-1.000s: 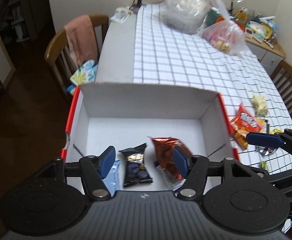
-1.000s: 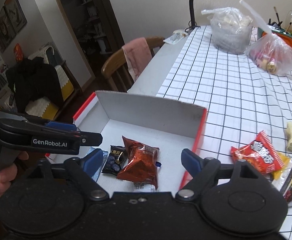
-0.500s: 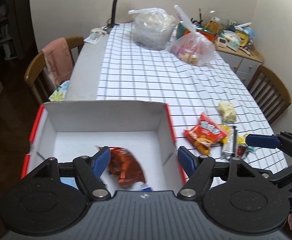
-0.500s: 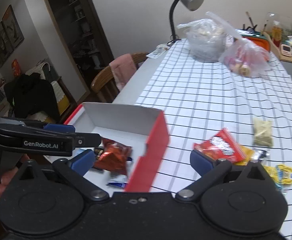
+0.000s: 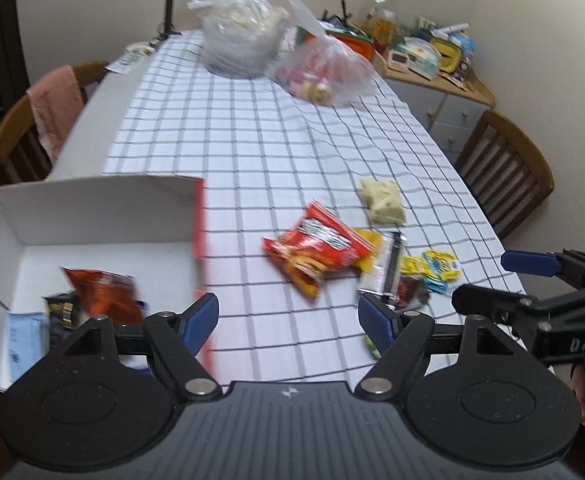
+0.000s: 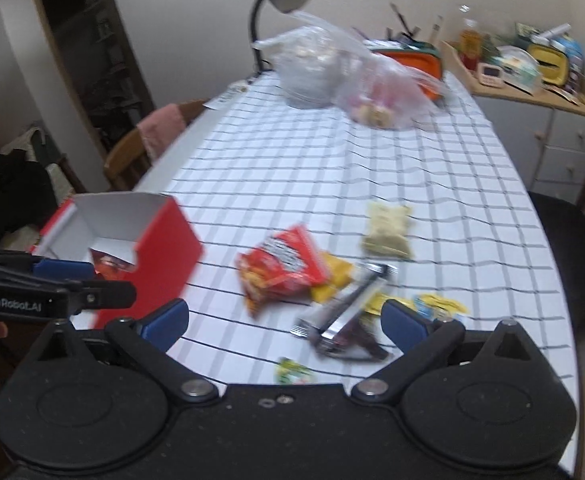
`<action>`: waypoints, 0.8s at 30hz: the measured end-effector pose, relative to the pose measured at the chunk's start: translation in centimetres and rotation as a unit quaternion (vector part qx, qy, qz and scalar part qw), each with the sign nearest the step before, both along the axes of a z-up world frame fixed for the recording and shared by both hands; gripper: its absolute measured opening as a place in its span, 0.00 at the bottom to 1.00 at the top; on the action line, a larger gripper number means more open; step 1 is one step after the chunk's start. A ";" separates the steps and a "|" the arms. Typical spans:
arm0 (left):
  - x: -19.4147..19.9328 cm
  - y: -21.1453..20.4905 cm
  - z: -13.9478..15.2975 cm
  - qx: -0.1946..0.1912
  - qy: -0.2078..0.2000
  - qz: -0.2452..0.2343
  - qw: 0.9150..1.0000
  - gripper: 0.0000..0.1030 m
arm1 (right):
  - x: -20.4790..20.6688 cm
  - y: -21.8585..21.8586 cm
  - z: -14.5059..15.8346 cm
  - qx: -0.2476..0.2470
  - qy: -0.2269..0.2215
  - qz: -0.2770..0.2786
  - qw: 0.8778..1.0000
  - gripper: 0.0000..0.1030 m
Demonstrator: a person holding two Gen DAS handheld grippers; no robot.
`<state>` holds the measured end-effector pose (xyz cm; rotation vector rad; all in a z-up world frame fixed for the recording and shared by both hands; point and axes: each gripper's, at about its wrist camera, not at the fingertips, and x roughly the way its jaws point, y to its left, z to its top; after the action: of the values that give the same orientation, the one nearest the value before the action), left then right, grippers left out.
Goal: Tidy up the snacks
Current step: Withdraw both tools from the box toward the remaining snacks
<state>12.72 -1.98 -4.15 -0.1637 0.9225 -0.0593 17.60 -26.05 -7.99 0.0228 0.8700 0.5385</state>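
Observation:
A red box with a white inside (image 5: 92, 216) (image 6: 160, 248) stands at the table's near left. In it lie an orange-red snack bag (image 5: 100, 292), a dark packet (image 5: 62, 312) and a pale blue packet (image 5: 26, 340). On the checked cloth lie a red chip bag (image 5: 316, 244) (image 6: 280, 268), a beige packet (image 5: 382, 202) (image 6: 386, 230), a silver-black bar (image 6: 348, 312) and small yellow packets (image 5: 432, 268). My left gripper (image 5: 288, 320) is open and empty, just right of the box. My right gripper (image 6: 284, 320) is open and empty, over the loose snacks.
Two clear plastic bags (image 5: 244, 36) (image 5: 324, 72) and a desk lamp (image 6: 280, 0) stand at the table's far end. Wooden chairs (image 5: 24, 120) (image 5: 504, 172) flank the table. A cluttered sideboard (image 6: 532, 80) is at the back right.
Both grippers have swung right, away from the box and toward the loose snacks on the cloth. Both stay open and empty. The snacks in the box have not moved.

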 end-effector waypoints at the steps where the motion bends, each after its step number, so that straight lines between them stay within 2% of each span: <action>1: 0.2 -0.8 -0.3 0.001 0.004 -0.001 1.000 0.74 | 0.2 -0.8 -0.3 -0.002 0.003 -0.001 1.000 1.00; 13: 4.0 -8.4 -5.9 0.006 0.089 0.019 0.996 0.74 | 2.8 -6.5 -4.8 -0.036 0.023 0.019 0.999 0.99; 18: 5.6 -10.1 -8.2 0.007 0.124 0.037 0.992 0.74 | 4.0 -6.9 -6.9 -0.055 0.028 0.053 0.997 0.97; 24: 7.0 -10.8 -10.8 -0.017 0.164 0.064 0.984 0.74 | 5.8 -6.7 -9.3 -0.070 0.046 0.079 0.993 0.91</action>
<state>19.73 -12.74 -14.92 -0.2697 1.2386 0.0725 23.35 -32.75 -17.34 -0.1521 1.0030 0.6263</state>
